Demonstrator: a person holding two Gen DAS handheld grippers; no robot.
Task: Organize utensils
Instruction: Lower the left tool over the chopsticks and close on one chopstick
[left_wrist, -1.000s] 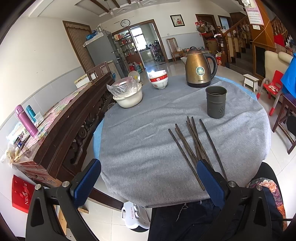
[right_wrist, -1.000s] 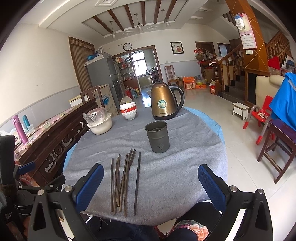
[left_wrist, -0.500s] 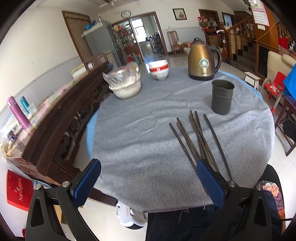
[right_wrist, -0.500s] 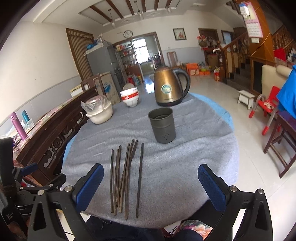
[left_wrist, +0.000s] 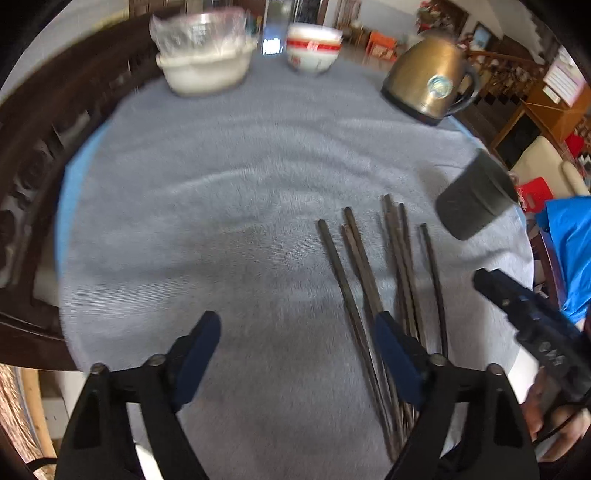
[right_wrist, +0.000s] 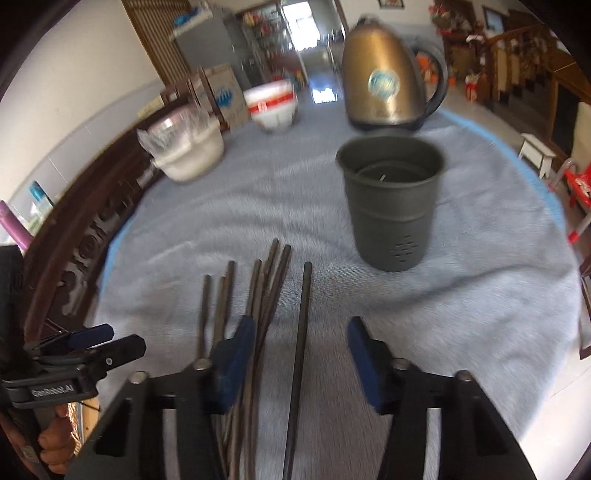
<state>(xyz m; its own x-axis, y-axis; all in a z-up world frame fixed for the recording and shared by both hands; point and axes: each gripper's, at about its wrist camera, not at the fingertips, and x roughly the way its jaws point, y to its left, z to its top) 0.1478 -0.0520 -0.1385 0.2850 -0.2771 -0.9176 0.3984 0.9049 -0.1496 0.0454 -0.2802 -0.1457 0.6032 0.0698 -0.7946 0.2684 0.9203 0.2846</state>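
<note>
Several dark chopsticks (left_wrist: 373, 280) lie side by side on the grey tablecloth (left_wrist: 221, 192); they also show in the right wrist view (right_wrist: 258, 295). A dark grey utensil holder (right_wrist: 391, 199) stands upright beyond them, empty inside; it shows in the left wrist view (left_wrist: 472, 199) at the right. My left gripper (left_wrist: 295, 350) is open and empty, low over the cloth, its right finger over the chopsticks. My right gripper (right_wrist: 301, 354) is open and empty; one separate chopstick (right_wrist: 301, 332) lies between its fingers.
A bronze kettle (right_wrist: 384, 85), a red-banded white bowl (right_wrist: 273, 107) and a plastic-covered white bowl (right_wrist: 184, 147) stand at the table's far side. A dark wooden bench (left_wrist: 44, 155) runs along the left. The right gripper (left_wrist: 532, 332) shows at the left view's right edge.
Both grippers have moved forward and down over the table, close to the chopsticks. Both stay open.
</note>
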